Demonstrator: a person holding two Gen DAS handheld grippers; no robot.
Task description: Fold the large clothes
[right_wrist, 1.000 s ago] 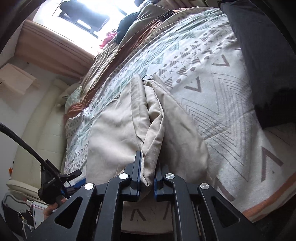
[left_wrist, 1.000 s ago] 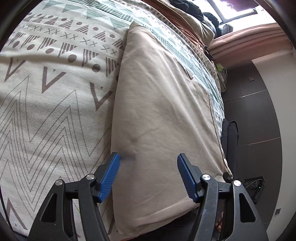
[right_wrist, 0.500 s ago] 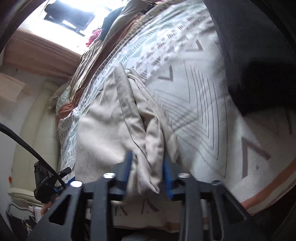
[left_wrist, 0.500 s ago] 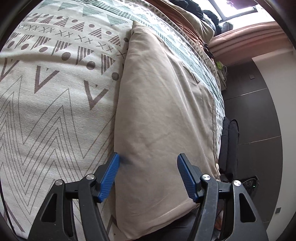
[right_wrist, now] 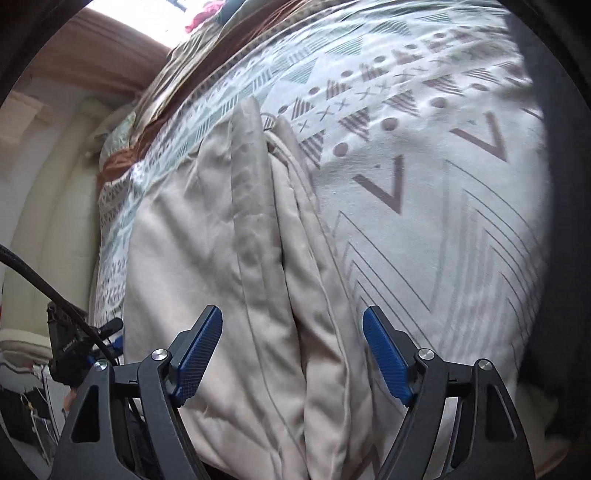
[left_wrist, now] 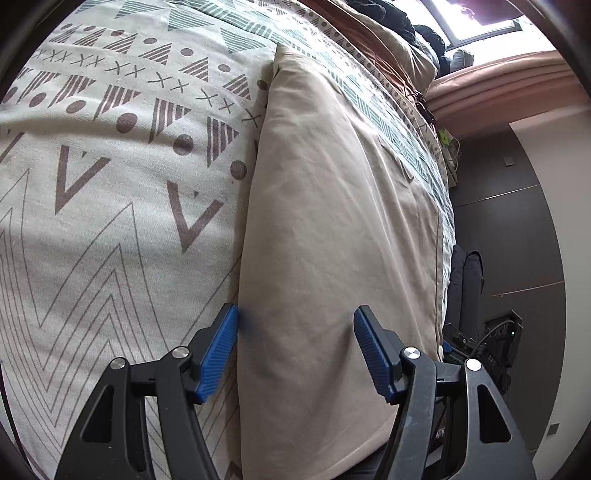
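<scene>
Released a second ago from a tight pinch, the ridge of beige cloth now lies free between the blue pads (right_wrist: 201, 354) of the right gripper (right_wrist: 293, 356), whose jaws are opening, neither pad pressing on the fabric. Left gripper (left_wrist: 295, 354): jaws parted as before, unchanged in width, hovering over the garment's near end, its left pad (left_wrist: 218, 354) at the cloth's folded edge and holding nothing. Beige garment (left_wrist: 332, 221): a long folded pair of trousers lying lengthwise along the near edge of the bed, smooth in the left wrist view, with a raised fold and seam running down its middle in the right wrist view (right_wrist: 258, 258). Patterned bedspread (left_wrist: 110, 184), printed with triangles, dots, crosses and chevrons, lies beneath it. Dark floor (left_wrist: 517, 229) lies beside the bed; a bright window (left_wrist: 480, 14) stands beyond.
</scene>
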